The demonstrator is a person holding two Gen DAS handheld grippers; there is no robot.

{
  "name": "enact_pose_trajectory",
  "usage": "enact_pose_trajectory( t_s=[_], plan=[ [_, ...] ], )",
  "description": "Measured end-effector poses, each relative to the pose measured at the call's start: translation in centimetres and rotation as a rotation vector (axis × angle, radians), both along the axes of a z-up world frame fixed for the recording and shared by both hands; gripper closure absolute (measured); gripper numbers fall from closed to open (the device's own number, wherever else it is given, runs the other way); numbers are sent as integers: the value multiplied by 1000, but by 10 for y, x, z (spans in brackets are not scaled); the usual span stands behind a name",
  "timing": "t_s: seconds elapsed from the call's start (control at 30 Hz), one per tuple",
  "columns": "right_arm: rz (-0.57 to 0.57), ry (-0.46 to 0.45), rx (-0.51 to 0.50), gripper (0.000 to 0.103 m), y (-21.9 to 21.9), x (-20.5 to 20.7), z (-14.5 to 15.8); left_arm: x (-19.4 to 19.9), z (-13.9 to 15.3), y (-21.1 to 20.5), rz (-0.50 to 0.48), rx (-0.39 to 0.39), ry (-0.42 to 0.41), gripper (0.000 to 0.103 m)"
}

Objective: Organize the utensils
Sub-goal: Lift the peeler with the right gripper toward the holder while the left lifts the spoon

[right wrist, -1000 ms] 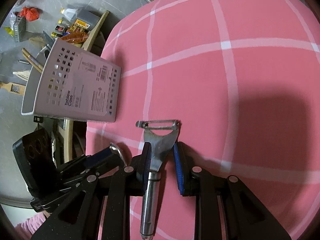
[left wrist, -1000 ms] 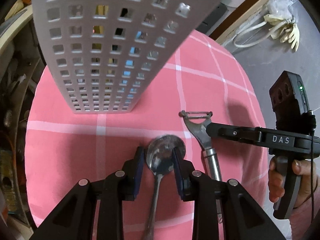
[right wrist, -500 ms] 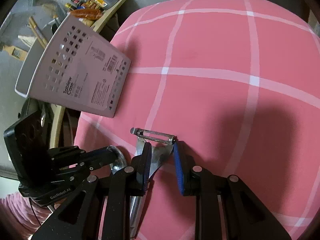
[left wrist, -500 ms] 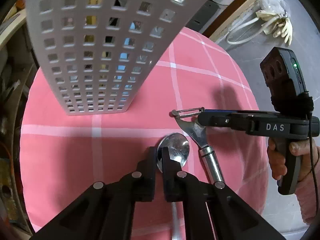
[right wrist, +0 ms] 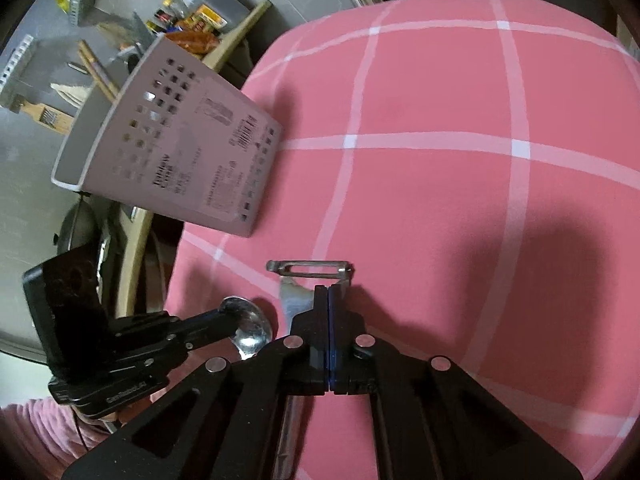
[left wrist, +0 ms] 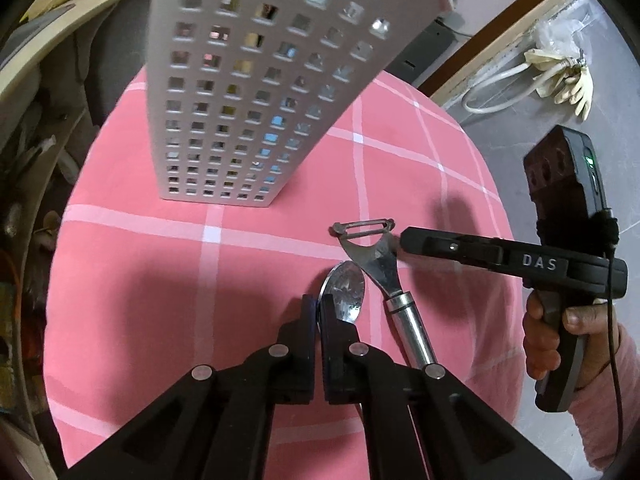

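Both tools had just closed. The left tool (left wrist: 318,312) now gripped the spoon (left wrist: 346,290) at its bowl, and the right tool (right wrist: 329,300) gripped the peeler (right wrist: 298,298) near its head. Both utensils were probably ready for lifting from the pink worktop (left wrist: 160,280). The perforated holder (left wrist: 256,80) stood just beyond, and the two tools were close together and could collide.

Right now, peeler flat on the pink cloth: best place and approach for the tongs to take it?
Grip the flat metal neck of the peeler, between the blade head and the round handle, coming from above with the pads across its narrow width. It lies flat, handle toward the person; the neck is thin and straight-sided. The right tongs are already shut there. The spoon lies close on the left, so stay clear of that side.
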State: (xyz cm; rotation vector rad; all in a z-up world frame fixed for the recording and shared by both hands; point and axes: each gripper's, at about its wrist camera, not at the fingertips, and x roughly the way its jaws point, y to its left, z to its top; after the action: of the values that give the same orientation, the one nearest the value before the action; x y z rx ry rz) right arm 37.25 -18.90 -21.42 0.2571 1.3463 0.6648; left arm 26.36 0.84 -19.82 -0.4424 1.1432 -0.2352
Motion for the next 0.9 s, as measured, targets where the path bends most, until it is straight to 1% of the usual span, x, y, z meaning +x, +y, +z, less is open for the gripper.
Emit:
enact_pose_trajectory(
  t_s=[0.1, 0.17, 0.2, 0.23, 0.27, 0.3, 0.37, 0.43, 0.6, 0.73, 0.83, 0.9],
  plan=[
    [4, -19, -16, 102, -1, 1, 2, -5, 0, 4, 6, 13, 9, 100],
    [15, -14, -28, 100, -1, 6, 0, -6, -1, 5, 19, 20, 14, 100],
    [23, -19, -48, 90, 4, 7, -1, -5, -2, 6, 30, 20, 17, 100],
    [26, -25, -57, 72, 5, 8, -2, -6, -1, 9, 40, 13, 20, 100],
    [28, -27, -57, 64, 7, 10, -1, -4, -3, 7, 48, 11, 22, 100],
    [29, -29, -60, 58, 7, 10, 0, -5, -3, 10, 58, 14, 24, 100],
    [47, -40, -80, 58, 14, 9, 4, -8, -2, 14, 72, 15, 22, 100],
    [57, -51, -141, 58, 25, 6, 3, -13, 0, 20, 91, 18, 16, 100],
    [70, -106, -249, 58, 52, -7, 8, -23, 1, 35, 135, 33, 7, 100],
    [74, -150, -335, 56, 71, -17, 10, -27, -2, 51, 165, 23, 12, 100],
    [63, -168, -382, 54, 81, -21, 11, -30, -3, 60, 178, 10, 8, 100],
    [57, -163, -380, 51, 87, -24, 12, -31, -2, 62, 183, 0, 6, 100]
  ],
)
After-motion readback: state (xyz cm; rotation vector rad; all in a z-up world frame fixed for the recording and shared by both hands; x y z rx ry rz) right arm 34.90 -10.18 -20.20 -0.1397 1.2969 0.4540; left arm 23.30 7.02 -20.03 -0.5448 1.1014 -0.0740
